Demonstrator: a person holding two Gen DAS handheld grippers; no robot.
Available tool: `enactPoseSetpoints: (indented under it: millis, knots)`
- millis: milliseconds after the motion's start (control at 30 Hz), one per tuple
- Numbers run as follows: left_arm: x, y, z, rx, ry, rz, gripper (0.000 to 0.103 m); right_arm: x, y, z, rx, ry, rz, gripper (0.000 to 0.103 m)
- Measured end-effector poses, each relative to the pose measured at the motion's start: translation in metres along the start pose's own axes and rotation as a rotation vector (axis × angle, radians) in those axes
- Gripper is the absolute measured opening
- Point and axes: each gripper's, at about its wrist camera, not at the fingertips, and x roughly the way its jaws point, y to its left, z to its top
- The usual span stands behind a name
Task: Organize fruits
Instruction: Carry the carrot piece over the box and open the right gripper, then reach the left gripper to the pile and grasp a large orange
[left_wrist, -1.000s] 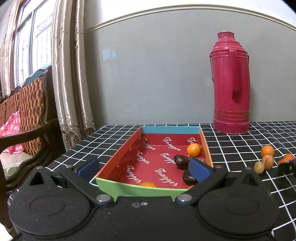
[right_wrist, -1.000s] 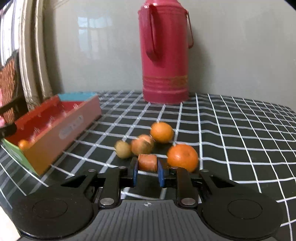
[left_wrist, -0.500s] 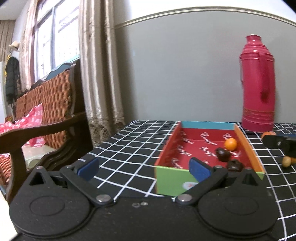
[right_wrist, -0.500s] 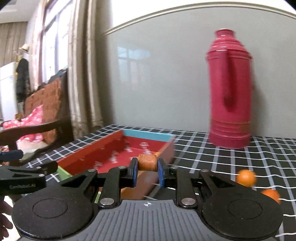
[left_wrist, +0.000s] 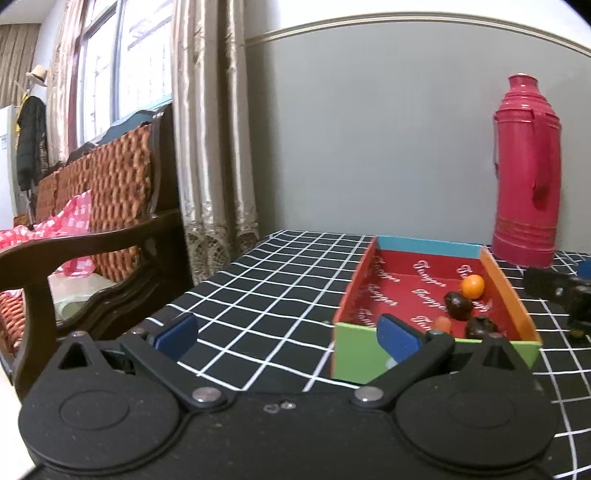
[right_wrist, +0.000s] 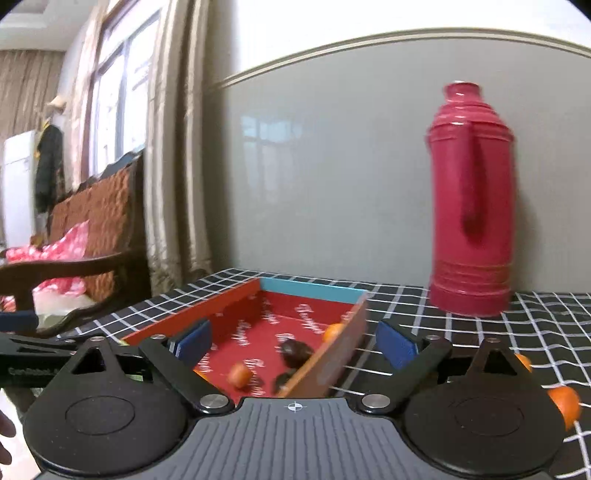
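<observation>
Right gripper had just been opening; its blue pads stood wide apart over the near end of the box, with nothing between them. Below them lay the small reddish-orange fruit, smooth and oblong, loose on the red printed floor. Near it sat two dark, wrinkled fruits and, against the right wall, a round orange one. That shallow cardboard box had an orange right side, a blue far end and a green near end. More round orange fruits lay on the black white-gridded tablecloth to the right. Left gripper hung wide and empty just left of the box. Behind stood a glossy red flask, tall and ribbed, against the grey wall.
</observation>
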Motion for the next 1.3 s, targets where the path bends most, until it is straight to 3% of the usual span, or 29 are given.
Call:
enactPoseSetpoints:
  millis: [100,467,767,1067,1300]
  knots:
    - [-0.003,-0.008,0.002,-0.011,-0.006,-0.040,0.097,-0.009,-0.019,0.001,0.029,-0.011,-0.048,0.103]
    - [-0.008,-0.051,0.002,-0.048,-0.013,-0.187,0.097,-0.055,-0.081,0.008,0.059,-0.050,-0.185,0.103]
    - [-0.019,-0.121,0.002,0.038,-0.030,-0.308,0.097,-0.086,-0.125,0.008,0.059,-0.052,-0.293,0.103]
    - [-0.020,-0.187,-0.005,0.105,0.013,-0.470,0.095,-0.117,-0.183,0.006,0.148,-0.035,-0.440,0.103]
    - [-0.022,-0.257,-0.012,0.242,0.043,-0.588,0.082,-0.142,-0.216,-0.002,0.166,0.005,-0.513,0.103]
